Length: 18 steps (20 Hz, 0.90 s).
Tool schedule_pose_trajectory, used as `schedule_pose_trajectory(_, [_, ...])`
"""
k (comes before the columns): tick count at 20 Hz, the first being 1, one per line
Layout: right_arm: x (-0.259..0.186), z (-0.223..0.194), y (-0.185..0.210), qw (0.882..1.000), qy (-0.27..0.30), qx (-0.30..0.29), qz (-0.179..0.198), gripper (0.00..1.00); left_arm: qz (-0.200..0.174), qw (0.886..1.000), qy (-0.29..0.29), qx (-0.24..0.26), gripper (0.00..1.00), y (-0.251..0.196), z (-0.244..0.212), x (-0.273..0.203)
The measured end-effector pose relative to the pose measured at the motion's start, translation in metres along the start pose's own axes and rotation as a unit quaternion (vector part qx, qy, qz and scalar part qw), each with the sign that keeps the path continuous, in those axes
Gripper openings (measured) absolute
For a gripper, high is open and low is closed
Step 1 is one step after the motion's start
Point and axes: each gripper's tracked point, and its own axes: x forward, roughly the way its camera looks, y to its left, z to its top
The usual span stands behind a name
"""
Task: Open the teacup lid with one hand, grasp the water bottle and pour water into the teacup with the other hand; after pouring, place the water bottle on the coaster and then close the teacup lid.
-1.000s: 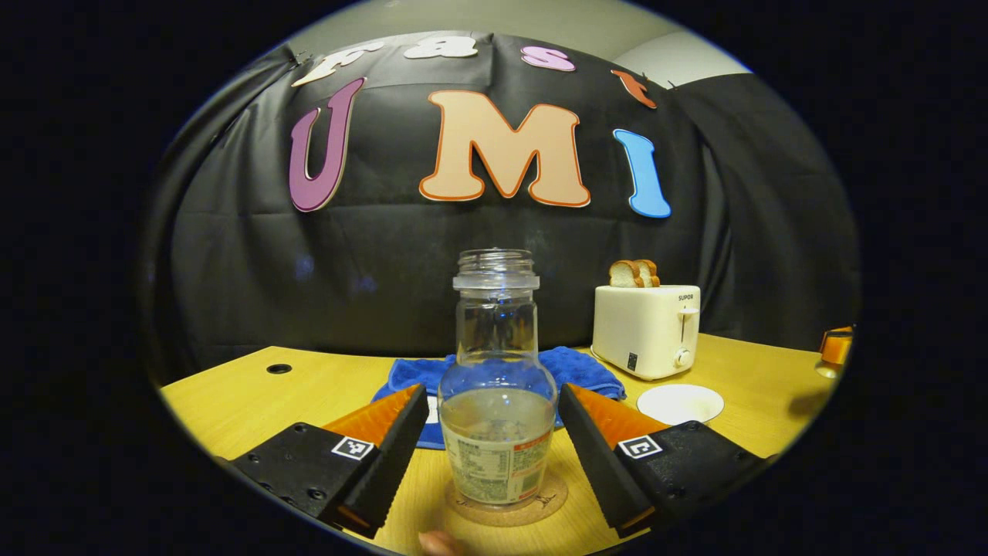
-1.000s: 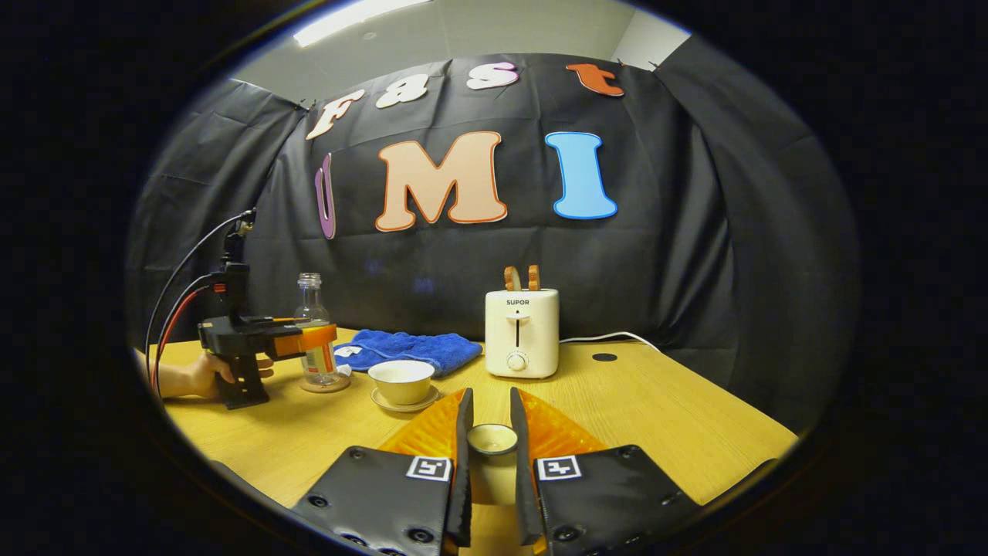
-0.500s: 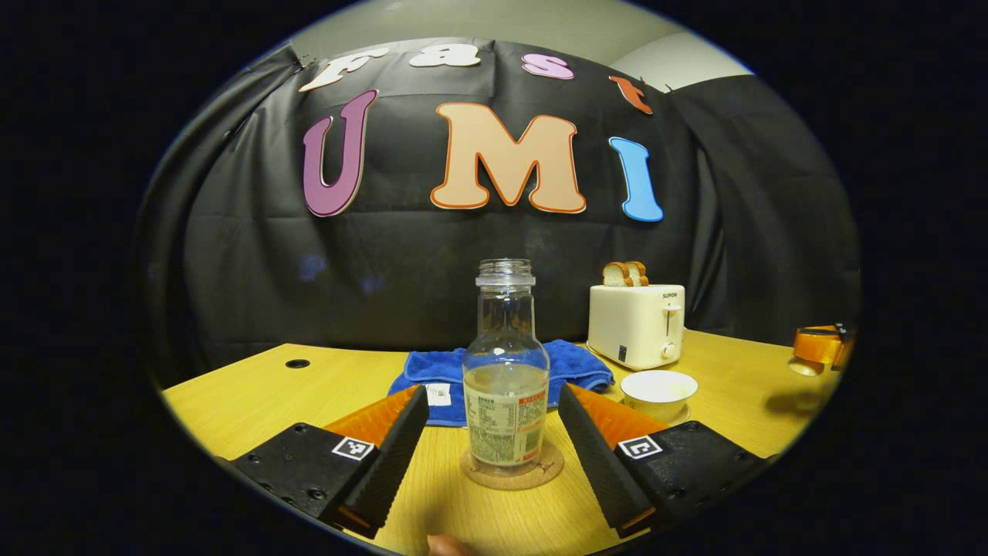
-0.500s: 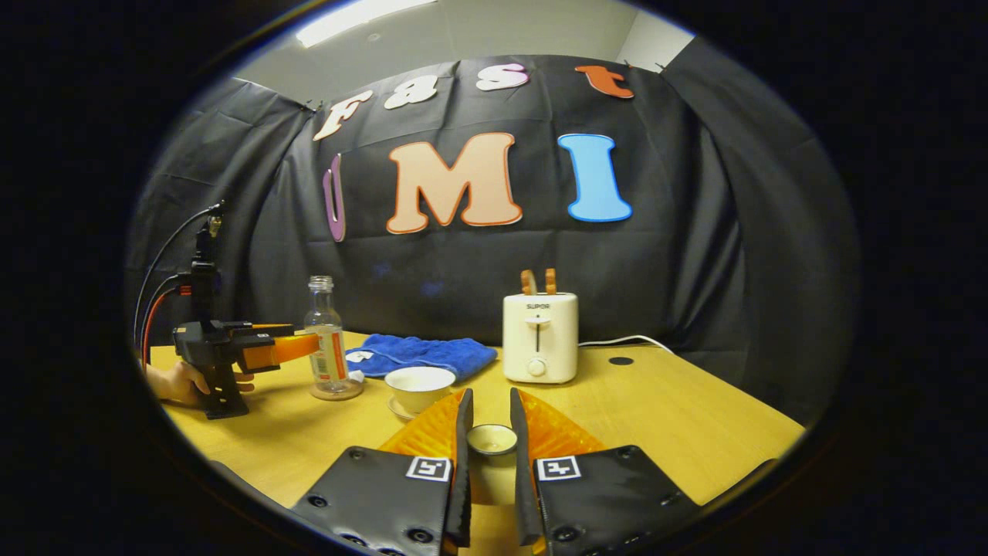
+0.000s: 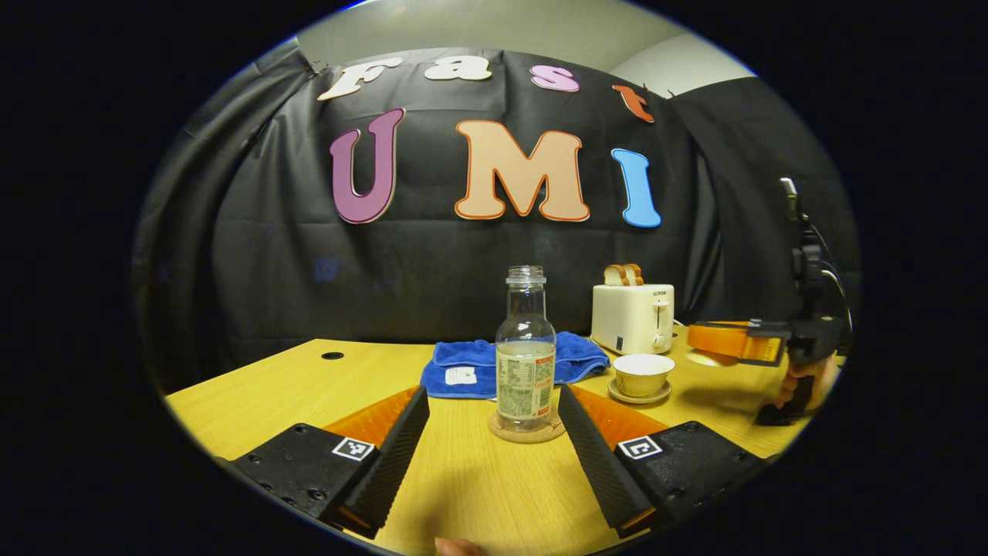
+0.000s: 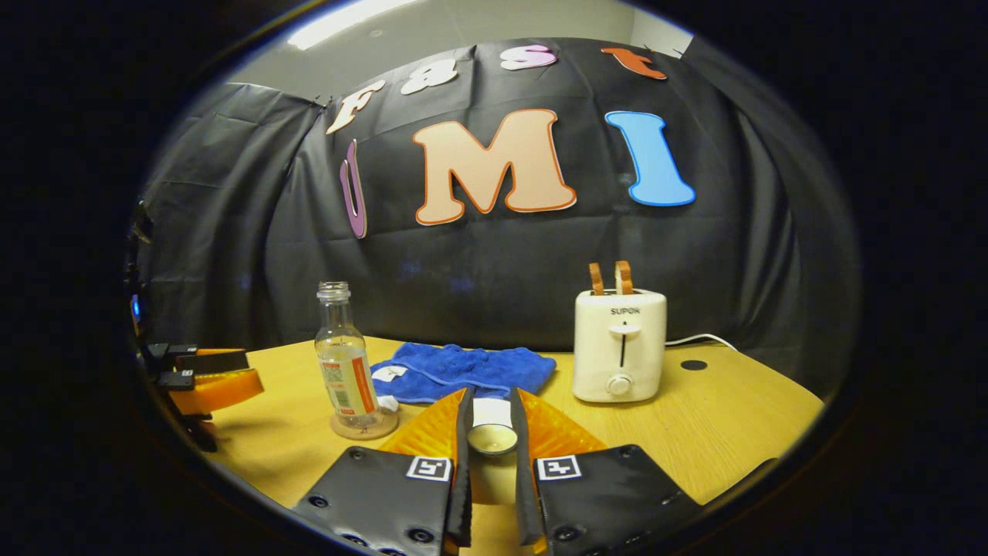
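**Bottle on its coaster, lid held clear of the open cup**

The water bottle (image 5: 526,351) stands upright on the round cork coaster (image 5: 527,427), uncapped and partly filled. The left gripper (image 5: 494,432) sits in front of the bottle with its jaws spread wide, nothing between them; the bottle is beyond the fingertips and touched by neither. A fingertip of the holding hand shows at the bottom edge of the left gripper view.

To the right of the bottle, seen from the left gripper view, the teacup (image 5: 643,373) rests on its saucer (image 5: 637,394), uncovered. Behind the bottle lies a blue cloth (image 5: 515,363), and farther right of it a white toaster (image 5: 633,317) with two slices of bread (image 5: 624,274) standing in its slots. All of these stand on the wooden table (image 5: 309,390).

The right gripper (image 6: 491,432) is closed narrow on the teacup lid (image 6: 492,439), both fingers pressing its sides. In the left gripper view this gripper is off to the right of the bottle, past the teacup, held above the table by a hand (image 5: 806,382). In the right gripper view the bottle stands left of the held lid, and the left gripper is at the far left edge
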Motion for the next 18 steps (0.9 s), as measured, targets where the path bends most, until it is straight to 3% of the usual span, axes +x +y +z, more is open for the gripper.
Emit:
schedule_pose_trajectory(7, [0.06,-0.005,0.005,0.999,0.024,-0.02,-0.017,0.26,0.009,1.0,0.0,0.001,0.98,0.009,0.001,-0.015])
schedule_pose_trajectory(18, [0.073,-0.033,0.007,0.998,0.042,-0.038,-0.021,0.27,0.009,1.0,0.0,0.001,0.98,0.01,0.0,-0.019])
